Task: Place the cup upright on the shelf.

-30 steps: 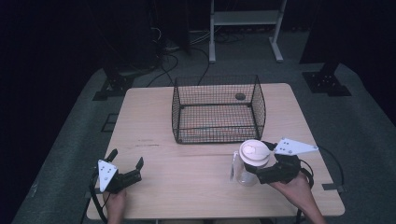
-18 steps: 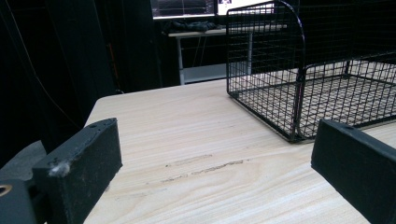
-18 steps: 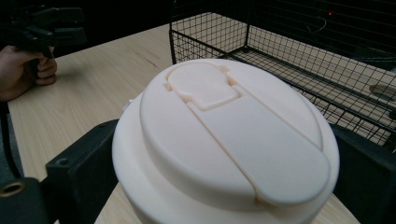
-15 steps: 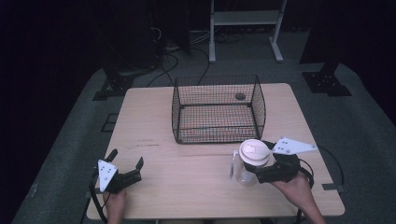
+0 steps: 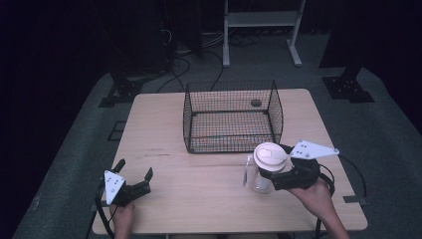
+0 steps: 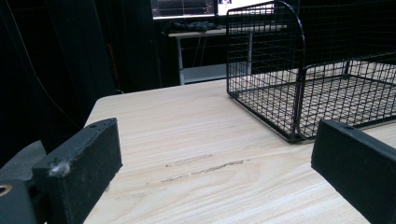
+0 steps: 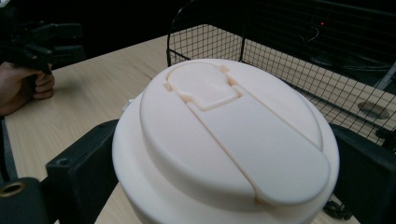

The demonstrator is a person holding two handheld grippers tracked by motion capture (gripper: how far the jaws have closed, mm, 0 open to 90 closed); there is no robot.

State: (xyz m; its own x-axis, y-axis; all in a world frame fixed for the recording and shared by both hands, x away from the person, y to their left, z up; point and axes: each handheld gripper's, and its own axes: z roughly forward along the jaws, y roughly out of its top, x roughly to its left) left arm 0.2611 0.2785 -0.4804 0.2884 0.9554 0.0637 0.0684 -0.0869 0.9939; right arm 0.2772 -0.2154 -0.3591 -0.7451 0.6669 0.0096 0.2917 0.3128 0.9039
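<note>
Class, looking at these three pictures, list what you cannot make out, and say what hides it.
- Jug contents: right claw view, its lid covers them; high view, too small.
- Dark round spot by the basket: too small and blurred by mesh to identify.
- Right claw jaw tips: hidden behind the jug.

The left claw (image 6: 215, 172) stands wide open, one black jaw at about 8 o'clock and the other at 4 o'clock, with nothing but bare wood between them. The pale bench (image 6: 196, 140) runs ahead, showing a faint dark scuff (image 6: 205, 167) near the middle. At 2 o'clock a black wire basket (image 6: 317, 88) sits on the bench, its near corner rounded. Beyond the far edge, at 12 o'clock, a white-framed stand (image 6: 205, 51) shows dimly in a dark room.
</note>
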